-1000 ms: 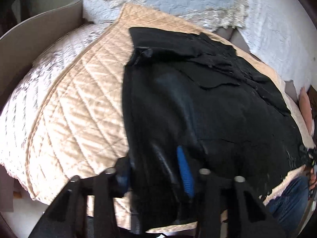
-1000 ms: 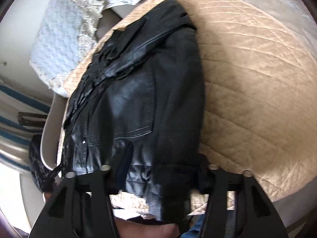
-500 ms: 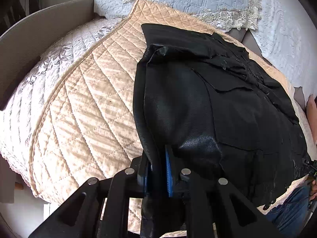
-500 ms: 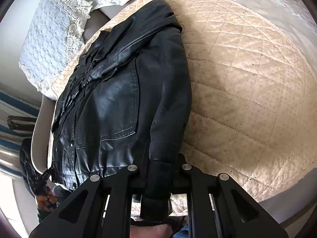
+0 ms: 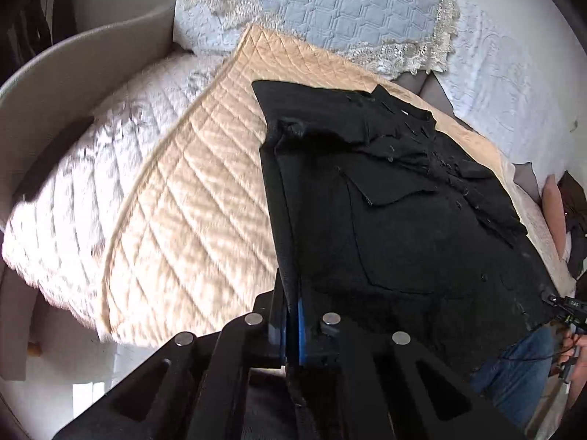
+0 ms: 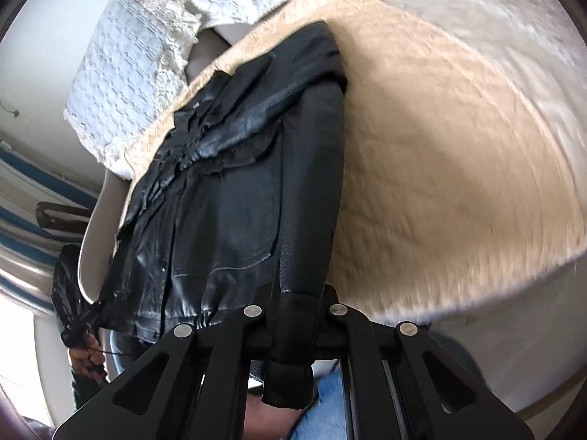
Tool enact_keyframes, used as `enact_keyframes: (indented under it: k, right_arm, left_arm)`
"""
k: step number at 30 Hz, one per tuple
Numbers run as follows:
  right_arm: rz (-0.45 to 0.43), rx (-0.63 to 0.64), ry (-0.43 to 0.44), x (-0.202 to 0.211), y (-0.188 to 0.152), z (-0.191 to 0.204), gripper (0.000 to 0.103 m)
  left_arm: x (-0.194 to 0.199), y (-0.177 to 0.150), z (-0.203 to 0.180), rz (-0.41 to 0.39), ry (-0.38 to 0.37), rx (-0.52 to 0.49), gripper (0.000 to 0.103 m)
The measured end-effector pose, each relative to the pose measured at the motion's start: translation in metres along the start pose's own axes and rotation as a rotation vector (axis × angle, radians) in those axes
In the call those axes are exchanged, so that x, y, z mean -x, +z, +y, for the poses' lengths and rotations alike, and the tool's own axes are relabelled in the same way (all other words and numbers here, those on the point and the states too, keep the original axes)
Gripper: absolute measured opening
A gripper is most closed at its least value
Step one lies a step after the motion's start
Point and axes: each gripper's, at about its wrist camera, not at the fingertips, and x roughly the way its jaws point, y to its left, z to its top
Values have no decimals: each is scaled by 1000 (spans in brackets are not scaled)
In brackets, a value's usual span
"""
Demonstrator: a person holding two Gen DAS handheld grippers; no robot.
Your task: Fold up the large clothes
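Left wrist view: I am looking at the black leather jacket [image 5: 403, 227] lying spread on the beige quilted blanket [image 5: 190, 220], below the lace-edged pillow [image 5: 323, 7]. My left gripper [image 5: 291, 315] has just been closing and is now clenching the jacket's near side edge between its blue pads. In the right wrist view my right gripper [image 6: 295, 311] has also just been closing and is pinching the jacket's sleeve [image 6: 308, 198], whose cuff is hanging past the blanket's near edge. Blue jeans [image 5: 513, 377] are showing below the jacket.
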Motion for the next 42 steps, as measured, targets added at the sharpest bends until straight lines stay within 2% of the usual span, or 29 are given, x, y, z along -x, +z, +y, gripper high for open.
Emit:
enact_keyframes:
  k: [5, 9, 14, 18, 22, 26, 29, 31, 33, 35, 36, 38, 39, 40, 41, 42]
  right_arm:
    - [0, -5, 31, 0, 5, 2, 7]
    - [-29, 17, 121, 11, 15, 15, 7]
    - [-96, 41, 209, 18, 47, 31, 7]
    - [-153, 64, 237, 18, 95, 42, 7]
    - [-174, 59, 248, 0, 161, 44, 7]
    - [-162, 22, 234, -32, 217, 34, 7]
    - [-135, -4, 236, -71, 252, 27, 9]
    - [-114, -27, 212, -99, 270, 21, 12]
    - [-78, -47, 171, -129, 284, 15, 23]
    - [-51, -59, 133, -148, 291, 11, 27]
    - [-42, -57, 104, -156, 293, 9, 27]
    - [-52, -49, 109, -152, 292, 9, 27]
    - [-71, -35, 149, -144, 291, 9, 37]
    - [-93, -15, 193, -135, 289, 10, 48]
    - [-122, 17, 232, -122, 286, 12, 67]
    - [-154, 45, 244, -112, 284, 12, 70]
  left_arm:
    - [3, -4, 4, -7, -39, 48, 4]
    - [17, 3, 9, -41, -109, 86, 4]
    - [30, 35, 5, -115, -218, 130, 4]
    - [27, 77, 0, -170, -266, 155, 4]
    - [8, 127, -7, -199, -273, 160, 3]
    - [-31, 175, -7, -193, -259, 193, 3]
    - [-75, 200, -1, -148, -225, 239, 4]
    - [-108, 210, 4, -103, -199, 273, 4]
    - [-142, 214, 4, -50, -145, 274, 4]
    - [-170, 217, 1, 3, -109, 258, 5]
    - [-176, 218, 1, 17, -97, 257, 5]
    - [-177, 222, 1, 22, -110, 267, 6]
    - [-172, 222, 1, 19, -118, 263, 8]
    - [-163, 222, 0, 3, -123, 251, 13]
    - [-153, 222, -1, -25, -119, 229, 25]
    - [-143, 221, -3, -52, -108, 205, 33]
